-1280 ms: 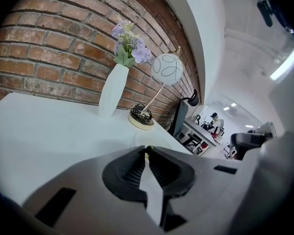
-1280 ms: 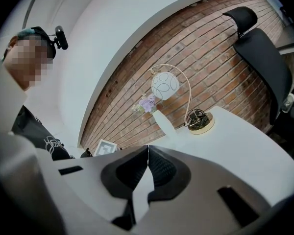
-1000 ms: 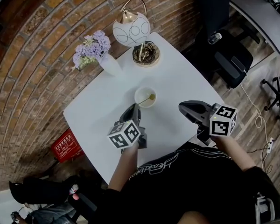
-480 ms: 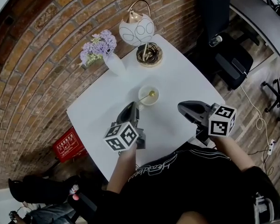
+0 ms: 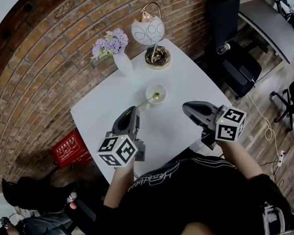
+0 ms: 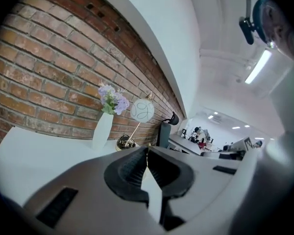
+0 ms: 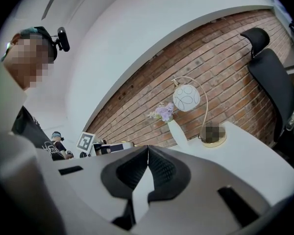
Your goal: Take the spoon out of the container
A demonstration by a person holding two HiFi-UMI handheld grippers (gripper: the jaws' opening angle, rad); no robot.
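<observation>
A small pale container [image 5: 156, 94] sits mid-table with a gold spoon [image 5: 148, 101] in it, the handle leaning out over the rim to the left. My left gripper [image 5: 133, 109] hovers just left of and nearer than the container, jaws shut and empty, the tip close to the spoon handle's end but apart from it. My right gripper [image 5: 186, 106] hangs to the container's right, also shut and empty. In the left gripper view the jaws [image 6: 147, 152] meet, and in the right gripper view the jaws [image 7: 147, 149] meet too; both views miss the container.
On the white table [image 5: 186, 82] a white vase of lilac flowers [image 5: 118, 58] and a gold globe lamp [image 5: 150, 33] stand at the far edge by the brick wall. A red crate [image 5: 68, 149] is on the floor at left, and office chairs [image 5: 235, 58] are at right.
Both grippers have risen toward the camera, the left one more, drawing back from the table. Container and spoon have not moved.
</observation>
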